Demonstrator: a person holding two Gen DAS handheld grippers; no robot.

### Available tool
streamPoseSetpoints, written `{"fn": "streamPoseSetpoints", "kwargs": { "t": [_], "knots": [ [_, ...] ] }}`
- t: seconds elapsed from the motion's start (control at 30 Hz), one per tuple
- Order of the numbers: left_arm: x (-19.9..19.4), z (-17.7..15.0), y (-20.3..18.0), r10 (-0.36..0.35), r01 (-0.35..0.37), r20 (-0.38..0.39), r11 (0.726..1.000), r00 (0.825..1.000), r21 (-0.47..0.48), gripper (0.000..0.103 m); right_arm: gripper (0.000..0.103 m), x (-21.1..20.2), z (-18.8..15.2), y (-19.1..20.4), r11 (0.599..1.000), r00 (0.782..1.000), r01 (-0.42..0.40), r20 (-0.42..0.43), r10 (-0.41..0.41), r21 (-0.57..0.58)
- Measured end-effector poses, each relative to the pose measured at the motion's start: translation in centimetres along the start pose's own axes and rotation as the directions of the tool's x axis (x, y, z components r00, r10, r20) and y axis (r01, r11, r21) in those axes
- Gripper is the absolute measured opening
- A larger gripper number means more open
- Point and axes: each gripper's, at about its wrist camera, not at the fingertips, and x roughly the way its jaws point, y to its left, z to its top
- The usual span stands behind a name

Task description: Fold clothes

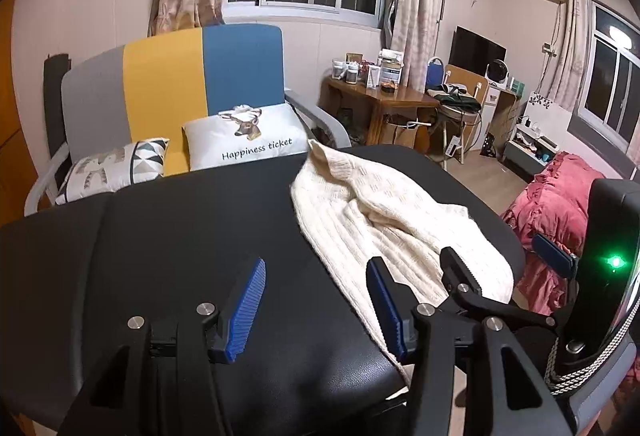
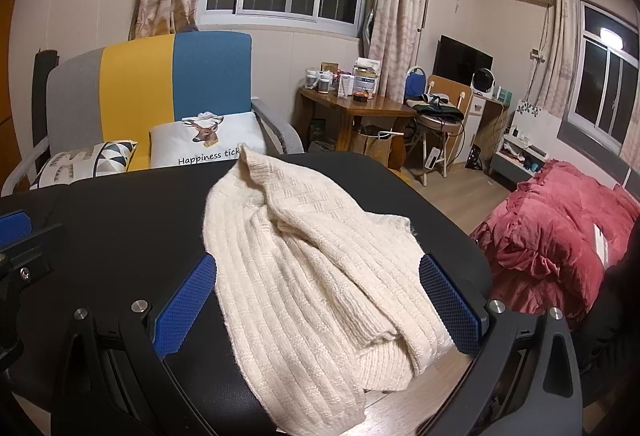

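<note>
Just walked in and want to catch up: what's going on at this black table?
A person holds a gripper in each hand over a cream knit sweater lying crumpled on the black table, one end hanging off the near edge. The right gripper is open, its fingers on either side of the sweater. The left gripper is open beside it, gripping nothing. No neat fold is made yet.

A: Where does the left wrist view look from?

B: From just behind the left gripper (image 1: pixel 316 304), low and close over the black table (image 1: pixel 180 236), facing the striped armchair (image 1: pixel 172 84) and the window wall.

A: And the right wrist view?

B: Same direction, set further right, right above the cream sweater (image 2: pixel 304 268) between the right gripper (image 2: pixel 316 308) fingers.

A: What do they share?

B: The table, sweater, armchair, wooden desk (image 1: pixel 384 96), red blanket (image 2: pixel 560 236). Each also catches the other gripper at its edge.
</note>
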Motion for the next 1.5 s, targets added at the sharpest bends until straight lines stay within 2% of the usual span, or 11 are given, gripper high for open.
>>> {"fn": "streamPoseSetpoints", "kwargs": {
  "t": [0.3,0.37,0.87,0.97,1.1,1.2,1.3,1.33,1.37,1.43,1.5],
  "knots": [
    [-0.2,-0.7,0.7,-0.004,0.004,-0.002,1.000,1.000,-0.024,0.055,0.103,0.1,-0.1,0.2,1.000,1.000,-0.024,-0.012,0.024,0.019],
    [0.2,-0.5,0.5,0.024,-0.024,-0.017,1.000,1.000,-0.017,0.055,0.103,0.0,-0.1,0.2,1.000,1.000,-0.022,-0.013,0.022,0.013],
    [1.5,-2.2,1.9,0.004,-0.010,-0.091,0.998,0.996,-0.062,0.056,0.103,0.4,-0.6,1.6,0.999,0.999,-0.029,-0.025,0.028,-0.014],
    [1.8,-2.6,2.1,-0.013,0.006,-0.106,0.998,0.994,-0.069,0.055,0.103,0.6,-0.5,1.4,0.998,0.998,-0.055,-0.033,0.055,0.004],
    [2.5,-3.1,3.3,-0.038,0.022,-0.140,0.993,0.989,-0.112,0.056,0.103,1.3,-0.8,1.1,0.991,0.989,-0.126,-0.070,0.129,0.044],
    [3.4,-3.8,5.1,-0.062,0.025,-0.198,0.982,0.978,-0.189,0.056,0.103,2.0,-1.1,1.1,0.984,0.980,-0.167,-0.100,0.173,0.062],
    [4.7,-5.0,7.4,-0.084,0.007,-0.271,0.962,0.959,-0.274,0.055,0.103,2.3,-1.4,1.0,0.973,0.969,-0.213,-0.113,0.222,0.086],
    [5.2,-5.6,8.5,-0.115,0.016,-0.296,0.948,0.948,-0.317,0.055,0.103,2.4,-1.4,0.7,0.962,0.959,-0.246,-0.114,0.259,0.115],
    [5.5,-6.1,9.4,-0.138,0.021,-0.316,0.937,0.939,-0.348,0.055,0.103,2.7,-1.3,0.0,0.929,0.931,-0.324,-0.115,0.347,0.177],
    [6.2,-7.4,11.1,-0.194,0.040,-0.346,0.913,0.918,-0.405,0.055,0.103,3.6,-1.6,-1.8,0.799,0.829,-0.496,-0.089,0.552,0.339],
    [6.2,-8.6,12.9,-0.257,0.070,-0.351,0.882,0.900,-0.467,0.055,0.103,4.7,-2.1,-3.5,0.628,0.703,-0.611,-0.036,0.711,0.482]
  ]
}}
